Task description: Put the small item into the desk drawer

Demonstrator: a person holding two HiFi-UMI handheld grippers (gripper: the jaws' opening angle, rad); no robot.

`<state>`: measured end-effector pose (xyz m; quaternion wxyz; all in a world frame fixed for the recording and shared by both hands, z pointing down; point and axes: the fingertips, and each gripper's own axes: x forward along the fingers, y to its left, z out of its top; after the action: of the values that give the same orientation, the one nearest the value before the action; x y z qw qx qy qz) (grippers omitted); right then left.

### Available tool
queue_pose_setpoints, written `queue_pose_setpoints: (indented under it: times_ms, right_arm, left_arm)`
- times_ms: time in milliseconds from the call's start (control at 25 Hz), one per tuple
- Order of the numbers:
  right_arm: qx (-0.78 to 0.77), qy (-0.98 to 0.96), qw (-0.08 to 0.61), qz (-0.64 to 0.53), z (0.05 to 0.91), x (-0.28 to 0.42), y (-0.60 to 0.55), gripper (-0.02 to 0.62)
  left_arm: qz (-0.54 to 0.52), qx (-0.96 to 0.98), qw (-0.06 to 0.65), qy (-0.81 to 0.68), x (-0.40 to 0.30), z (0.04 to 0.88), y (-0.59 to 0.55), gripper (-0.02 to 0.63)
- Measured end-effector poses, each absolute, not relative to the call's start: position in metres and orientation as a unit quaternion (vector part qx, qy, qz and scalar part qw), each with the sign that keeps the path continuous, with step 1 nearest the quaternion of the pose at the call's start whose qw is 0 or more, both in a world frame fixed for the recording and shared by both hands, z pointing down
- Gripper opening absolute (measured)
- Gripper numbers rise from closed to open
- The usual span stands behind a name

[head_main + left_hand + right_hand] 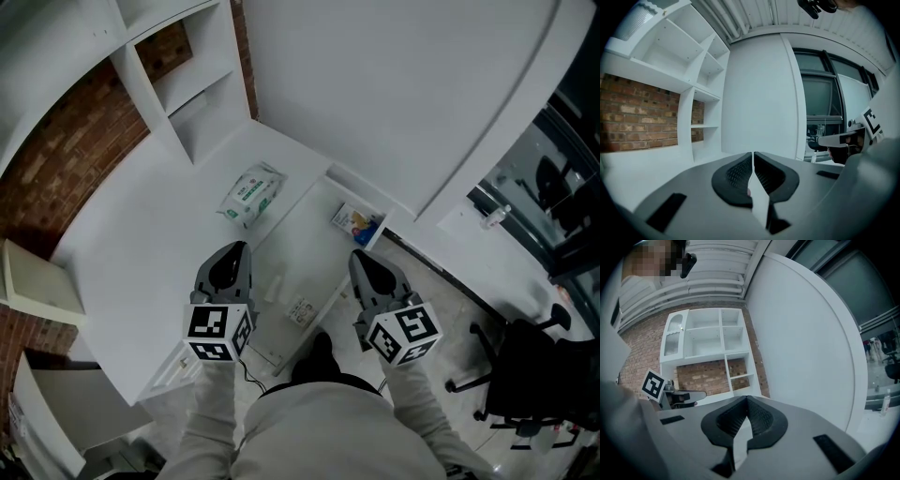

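In the head view the white desk drawer (311, 242) stands pulled out below the desk (141, 244). A small printed packet (302, 310) lies at its near end and a small colourful box (357, 223) at its far corner. My left gripper (239, 247) hovers over the desk's edge beside the drawer. Its jaws are shut, and in the left gripper view the left gripper (753, 155) holds nothing I can make out. My right gripper (360, 256) hangs at the drawer's right side. The right gripper view shows the right gripper (747, 400) shut and empty.
A pack of wipes (251, 194) lies on the desk near the drawer. White shelves (183, 84) rise at the back against a brick wall. A beige box (37, 281) sits at the left, and a black office chair (525, 375) stands to the right.
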<state>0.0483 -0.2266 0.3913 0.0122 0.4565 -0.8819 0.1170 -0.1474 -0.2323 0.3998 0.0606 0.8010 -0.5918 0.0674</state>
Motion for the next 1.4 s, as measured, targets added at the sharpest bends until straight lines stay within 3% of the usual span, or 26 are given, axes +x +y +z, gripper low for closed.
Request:
queue_pose_setpoints:
  times_ms: [1400]
  right_arm:
    - [0.461, -0.882, 0.028, 0.098, 0.389, 0.054, -0.210, 0.026]
  left_arm:
    - [0.039, 0.801, 0.057, -0.595, -0.145, 0.387, -0.210, 0.023]
